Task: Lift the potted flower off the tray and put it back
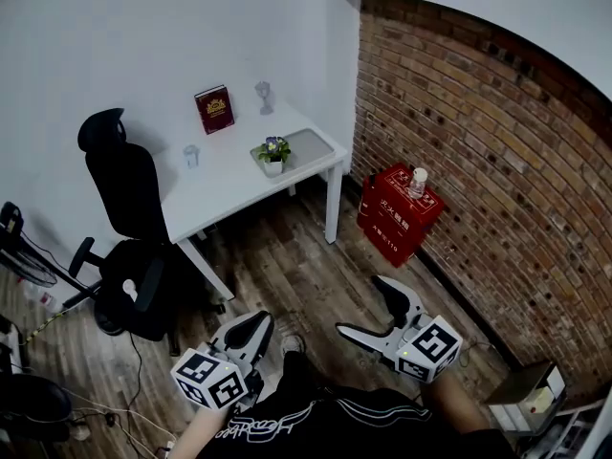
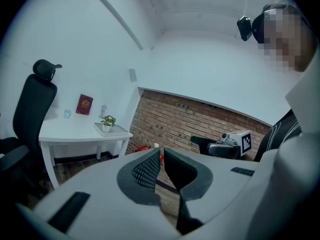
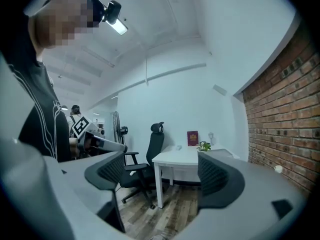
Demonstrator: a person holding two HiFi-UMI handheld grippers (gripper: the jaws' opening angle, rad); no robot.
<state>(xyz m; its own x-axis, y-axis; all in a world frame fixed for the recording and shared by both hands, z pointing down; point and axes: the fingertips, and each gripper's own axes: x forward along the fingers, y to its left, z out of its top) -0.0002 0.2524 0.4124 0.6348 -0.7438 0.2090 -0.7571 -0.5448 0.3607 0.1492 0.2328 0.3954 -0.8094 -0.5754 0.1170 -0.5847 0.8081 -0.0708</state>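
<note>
Potted flower on tray; left tool closed, right tool spread, empty.

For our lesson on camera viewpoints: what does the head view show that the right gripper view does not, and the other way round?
Only the head view: the red box against the brick wall, and the right gripper seen from outside, its jaws apart and empty.
Only the right gripper view: the ceiling lamp and the camera on the person's head.
Both: the white desk, the black chair, the red book, the potted flower, the brick wall and the left gripper.
</note>
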